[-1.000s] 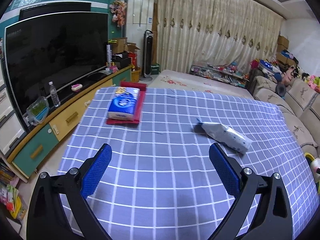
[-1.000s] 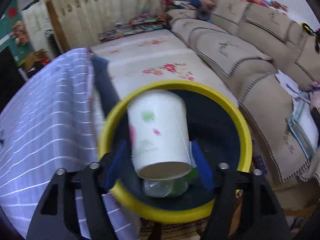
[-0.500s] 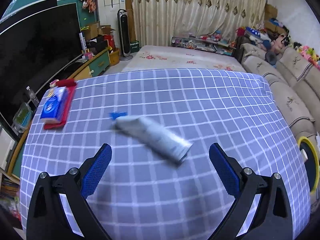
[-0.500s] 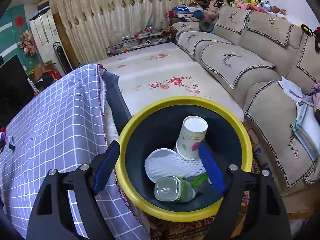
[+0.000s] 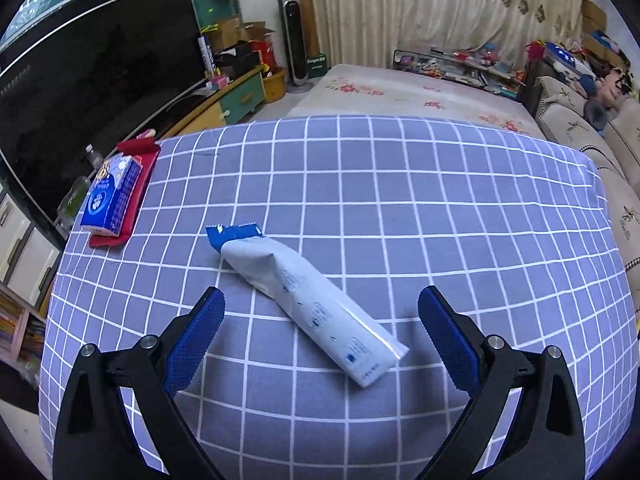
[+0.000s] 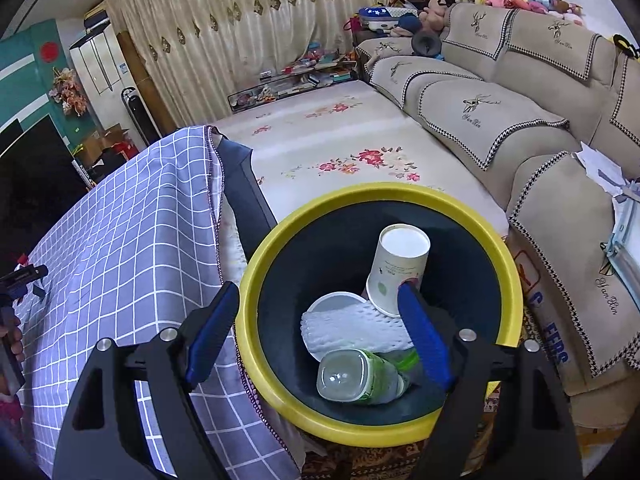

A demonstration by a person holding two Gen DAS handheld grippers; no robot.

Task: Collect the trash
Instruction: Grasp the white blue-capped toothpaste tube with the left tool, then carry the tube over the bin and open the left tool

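A long white and blue wrapper (image 5: 308, 300) lies slantwise on the checked tablecloth (image 5: 440, 216). My left gripper (image 5: 320, 332) hovers open over its near end, one blue pad on each side, not touching it. In the right wrist view my right gripper (image 6: 320, 332) stands open and empty above a yellow-rimmed bin (image 6: 280, 240). Inside the bin lie a paper cup (image 6: 398, 268), a white foam net sleeve (image 6: 352, 328), a white lid and a clear plastic bottle (image 6: 356, 376).
A blue tissue pack (image 5: 110, 200) rests on a red tray at the table's left edge. A TV and a low cabinet stand left of the table. The bin sits by the table's corner, with a beige sofa (image 6: 500, 112) to its right and a flowered mat behind.
The paper cup dropped from my right gripper into the bin, and that gripper pulled back a little. My left gripper swung right across the table until the wrapper lay between its fingers.
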